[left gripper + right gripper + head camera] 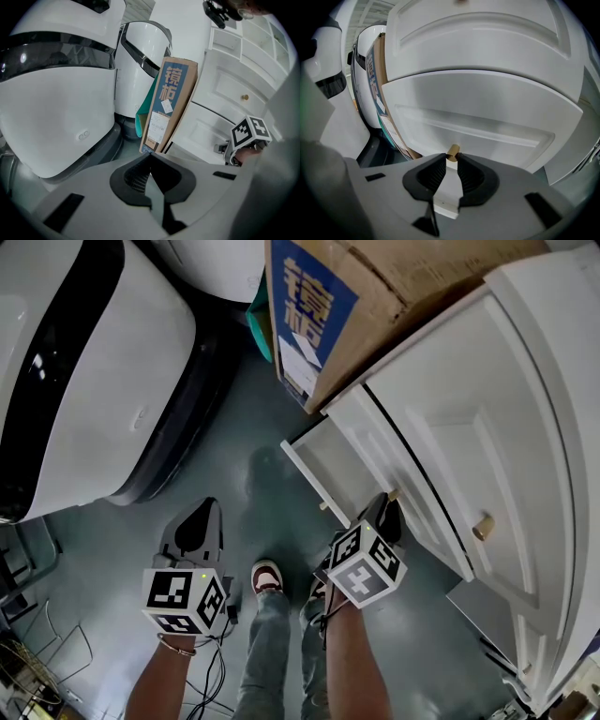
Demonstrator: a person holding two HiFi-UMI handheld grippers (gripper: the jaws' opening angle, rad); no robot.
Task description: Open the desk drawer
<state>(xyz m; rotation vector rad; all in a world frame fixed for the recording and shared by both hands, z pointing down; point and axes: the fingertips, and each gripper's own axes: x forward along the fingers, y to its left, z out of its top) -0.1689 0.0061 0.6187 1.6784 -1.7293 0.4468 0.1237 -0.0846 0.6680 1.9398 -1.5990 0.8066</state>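
Observation:
The white drawer (349, 463) of the white desk cabinet (525, 399) stands pulled a little way out from the cabinet face. Its small brass knob (394, 494) sits between the tips of my right gripper (388, 509). In the right gripper view the knob (453, 151) is pinched between the two black pads, and the right gripper (451, 160) is shut on it in front of the drawer front (497, 124). My left gripper (199, 524) hangs over the floor to the left, away from the drawer. Its jaws (150, 158) meet at the tips with nothing between them.
A tall cardboard box (323, 310) with a blue label leans against the cabinet's left side. A large white machine (84, 381) fills the left. A cabinet door with its own brass knob (483, 527) lies right of the drawer. The person's shoe (267, 576) and cables (56, 652) are on the floor.

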